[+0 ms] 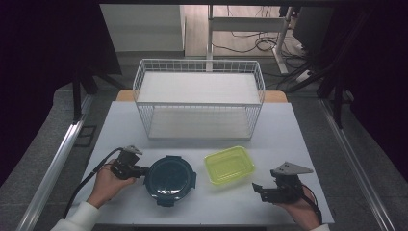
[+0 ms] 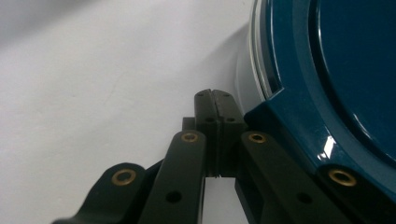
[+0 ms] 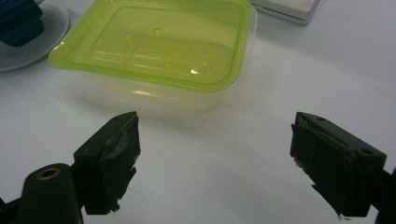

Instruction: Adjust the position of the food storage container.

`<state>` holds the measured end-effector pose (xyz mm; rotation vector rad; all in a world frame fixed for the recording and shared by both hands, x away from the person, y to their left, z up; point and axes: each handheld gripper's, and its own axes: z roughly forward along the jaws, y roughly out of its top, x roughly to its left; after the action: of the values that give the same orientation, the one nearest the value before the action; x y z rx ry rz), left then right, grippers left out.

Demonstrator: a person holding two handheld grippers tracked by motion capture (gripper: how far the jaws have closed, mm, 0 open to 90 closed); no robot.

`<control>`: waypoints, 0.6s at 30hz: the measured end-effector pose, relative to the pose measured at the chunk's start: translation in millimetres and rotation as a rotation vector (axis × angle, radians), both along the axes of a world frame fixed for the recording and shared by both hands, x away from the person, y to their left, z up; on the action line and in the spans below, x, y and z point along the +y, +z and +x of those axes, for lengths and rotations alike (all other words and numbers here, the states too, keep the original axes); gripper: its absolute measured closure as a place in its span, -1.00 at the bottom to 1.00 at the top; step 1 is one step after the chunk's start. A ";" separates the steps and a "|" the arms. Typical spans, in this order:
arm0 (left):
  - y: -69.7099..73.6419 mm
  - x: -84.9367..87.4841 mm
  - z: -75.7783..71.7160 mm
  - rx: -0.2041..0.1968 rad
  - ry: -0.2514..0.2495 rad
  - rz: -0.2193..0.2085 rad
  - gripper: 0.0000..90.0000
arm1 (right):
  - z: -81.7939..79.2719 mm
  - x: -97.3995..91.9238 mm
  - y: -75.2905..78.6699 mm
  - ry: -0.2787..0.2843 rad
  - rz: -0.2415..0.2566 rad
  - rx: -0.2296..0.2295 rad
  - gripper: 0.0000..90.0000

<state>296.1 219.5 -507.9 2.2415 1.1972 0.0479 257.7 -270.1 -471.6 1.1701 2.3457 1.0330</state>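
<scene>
A round dark blue lidded container point(image 1: 170, 179) sits at the front left of the white table point(image 1: 288, 139). My left gripper point(image 1: 142, 170) lies at its left rim, jaws pressed together with nothing between them. In the left gripper view the shut tips point(image 2: 215, 100) rest beside the blue lid's corner latch point(image 2: 285, 126). A clear container with a lime-green lid point(image 1: 229, 165) stands to the right of the blue one. My right gripper point(image 1: 257, 190) hovers low at the front right, open, with the green-lidded container point(image 3: 159, 42) just beyond its spread jaws point(image 3: 215, 122).
A white wire basket point(image 1: 199, 98) with a raised shelf stands at the back middle of the table. Bare table surface runs between it and the two containers. Dark curtains flank the table, and cables lie on the floor behind.
</scene>
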 end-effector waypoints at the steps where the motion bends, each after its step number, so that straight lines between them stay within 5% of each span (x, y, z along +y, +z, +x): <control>1: 1.7 2.3 0.2 -0.015 0.003 -0.002 1.00 | -0.1 -0.1 0.4 -0.002 0.001 -0.003 -0.65; 7: 16.8 22.0 -4.3 -0.064 0.085 -0.104 1.00 | -2.2 1.2 7.1 -0.009 0.022 -0.036 -0.65; 9: 28.5 27.0 -18.8 -0.112 0.129 -0.199 0.96 | -4.1 4.1 10.8 -0.010 0.052 -0.040 -0.65; 13: 39.1 28.3 -34.5 -0.137 0.121 -0.257 0.84 | -5.4 8.8 15.6 -0.005 0.101 -0.029 -0.65; 15: 43.0 27.8 -43.7 -0.151 0.116 -0.276 0.58 | -5.6 13.4 18.1 0.004 0.127 -0.027 -0.65; 16: 44.0 26.5 -47.2 -0.150 0.110 -0.277 0.28 | -5.4 18.6 19.9 0.014 0.146 -0.019 -0.66; 17: 44.6 24.2 -50.9 -0.149 0.108 -0.268 0.28 | -5.4 18.6 19.9 0.014 0.146 -0.019 -0.66; 18: 44.6 21.5 -55.4 -0.160 0.120 -0.253 -0.06 | -4.8 24.4 20.5 0.030 0.151 -0.015 -0.66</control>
<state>240.6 240.9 -463.2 1.9095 1.1788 0.1146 252.9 -245.7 -451.1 1.1785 2.3138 1.2432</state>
